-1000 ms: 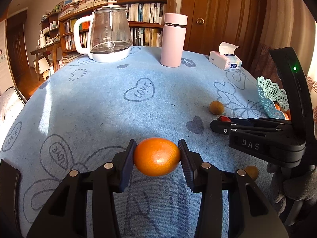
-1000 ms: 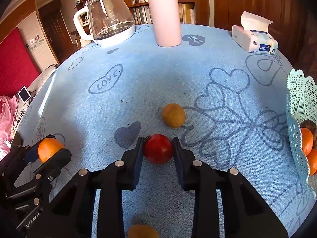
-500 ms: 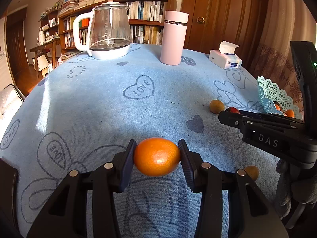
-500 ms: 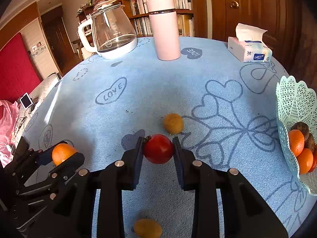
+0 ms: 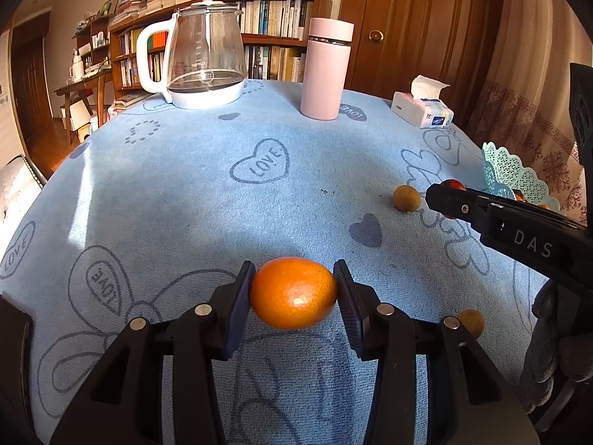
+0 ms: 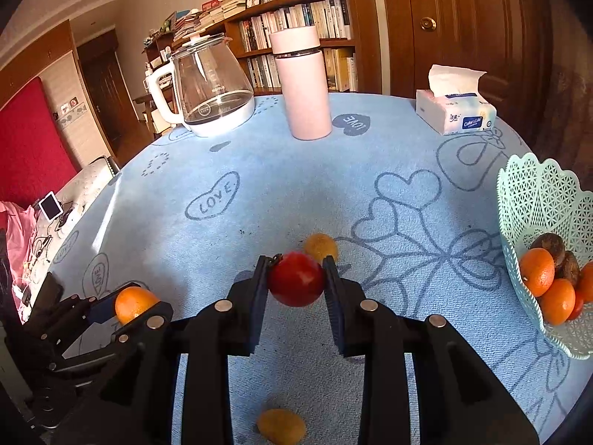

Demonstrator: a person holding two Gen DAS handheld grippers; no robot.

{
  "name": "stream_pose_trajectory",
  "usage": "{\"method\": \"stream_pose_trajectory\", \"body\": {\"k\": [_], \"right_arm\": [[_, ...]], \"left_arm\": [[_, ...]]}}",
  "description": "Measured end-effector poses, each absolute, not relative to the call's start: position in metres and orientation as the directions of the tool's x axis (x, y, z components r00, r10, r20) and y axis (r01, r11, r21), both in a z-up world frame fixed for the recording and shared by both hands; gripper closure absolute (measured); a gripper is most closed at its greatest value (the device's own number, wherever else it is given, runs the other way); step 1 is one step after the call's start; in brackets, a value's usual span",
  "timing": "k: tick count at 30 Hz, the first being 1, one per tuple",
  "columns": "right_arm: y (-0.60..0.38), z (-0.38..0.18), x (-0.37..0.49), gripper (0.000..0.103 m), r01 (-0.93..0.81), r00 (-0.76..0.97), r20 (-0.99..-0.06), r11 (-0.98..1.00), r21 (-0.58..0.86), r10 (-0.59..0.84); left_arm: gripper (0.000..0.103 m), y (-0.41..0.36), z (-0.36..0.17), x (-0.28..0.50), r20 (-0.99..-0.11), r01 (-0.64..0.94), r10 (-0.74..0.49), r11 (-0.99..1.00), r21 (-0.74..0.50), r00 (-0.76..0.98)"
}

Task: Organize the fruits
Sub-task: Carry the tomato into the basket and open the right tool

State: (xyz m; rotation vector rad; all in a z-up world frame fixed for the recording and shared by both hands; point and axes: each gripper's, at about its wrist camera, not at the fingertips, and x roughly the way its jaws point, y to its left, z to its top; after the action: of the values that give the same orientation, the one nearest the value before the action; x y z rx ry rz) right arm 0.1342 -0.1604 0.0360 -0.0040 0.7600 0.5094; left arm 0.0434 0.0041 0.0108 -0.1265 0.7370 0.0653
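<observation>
Smooth round orange (image 5: 293,292) clamped between left gripper (image 5: 294,293) ribbed pads, above blue terry tablecloth (image 5: 185,200). Glossy red fruit (image 6: 297,279) pinched in right gripper (image 6: 296,282), angled downward, left of lattice plastic basket (image 6: 533,200).

Wide bare stretch across the middle of the blue tablecloth (image 6: 289,185), passable from the left edge to the near edge. Blocked along the far edge by glass kettle (image 6: 211,89), pink flask (image 6: 302,89) and tissue box (image 6: 457,113). Hemmed at the right edge by mint basket (image 6: 533,200). Two small yellow-brown fruits lying loose: one mid-cloth (image 6: 320,246), one near the front edge (image 6: 281,426).
</observation>
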Motion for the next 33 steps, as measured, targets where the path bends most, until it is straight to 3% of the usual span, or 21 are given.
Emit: {"method": "stream_pose_trajectory", "body": {"k": [16, 33], "right_arm": [[-0.214, 0.069, 0.133, 0.073, -0.321, 0.733, -0.557, 0.92, 0.223, 0.391], [-0.339, 0.077, 0.13, 0.073, -0.01, 0.833, -0.533, 0.966, 0.257, 0.151]], "left_arm": [[0.059, 0.004, 0.011, 0.043, -0.672, -0.106, 0.017, 0.99, -0.091, 0.741], [0.059, 0.004, 0.01, 0.043, -0.676, -0.114, 0.027, 0.99, -0.085, 0.737]]}}
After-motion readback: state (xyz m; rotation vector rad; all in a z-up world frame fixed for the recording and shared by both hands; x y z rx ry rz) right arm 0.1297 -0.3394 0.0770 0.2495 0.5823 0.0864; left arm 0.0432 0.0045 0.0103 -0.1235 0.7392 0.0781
